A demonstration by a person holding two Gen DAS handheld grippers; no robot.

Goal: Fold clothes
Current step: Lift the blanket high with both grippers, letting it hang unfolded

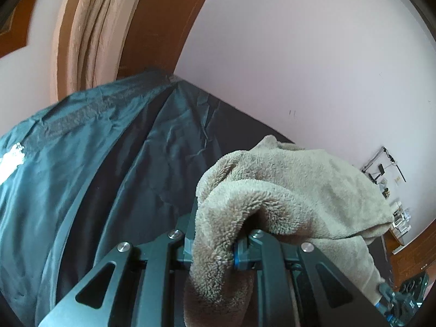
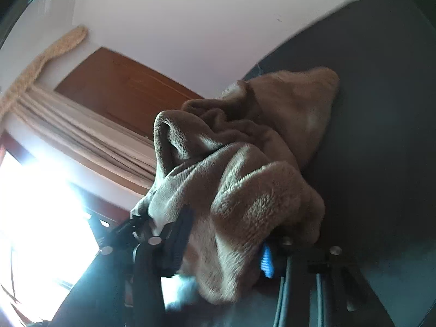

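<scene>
the left gripper [image 1: 215, 248] is clamped on a fold of a beige fleece garment [image 1: 286, 188]; the pile bulges up over its jaws, hangs down between the gripper's arms and hides most of the left-hand finger, while a blue-edged pad shows on the other side, pressed into the cloth. from that pinch the garment runs off toward the lower right edge of the left wrist view, where the other gripper's blue-trimmed tip [image 1: 389, 297] meets its far end. under it lies a dark teal sheet [image 1: 114, 147], creased, covering a bed that meets a pale wall [image 1: 313, 54] along its far edge. past the sheet's far corner hang gathered beige curtains [image 1: 87, 35] against brown wood [image 1: 158, 27].

in the right wrist view the right gripper [image 2: 223, 248] has its jaws closed onto the same fleece garment [image 2: 245, 169] — a thick bunch sits between a black finger [image 2: 177, 239] and a blue pad on the opposite finger. the cloth rises from the grip in heavy rumpled folds, and its far part lies against a dark surface [image 2: 381, 136] on the right side of the view. the left gripper's dark tip [image 2: 130, 223] touches the garment's near left edge. a bright window [image 2: 41, 204] glares at the lower left, with the curtains [image 2: 70, 130] beside it.
</scene>
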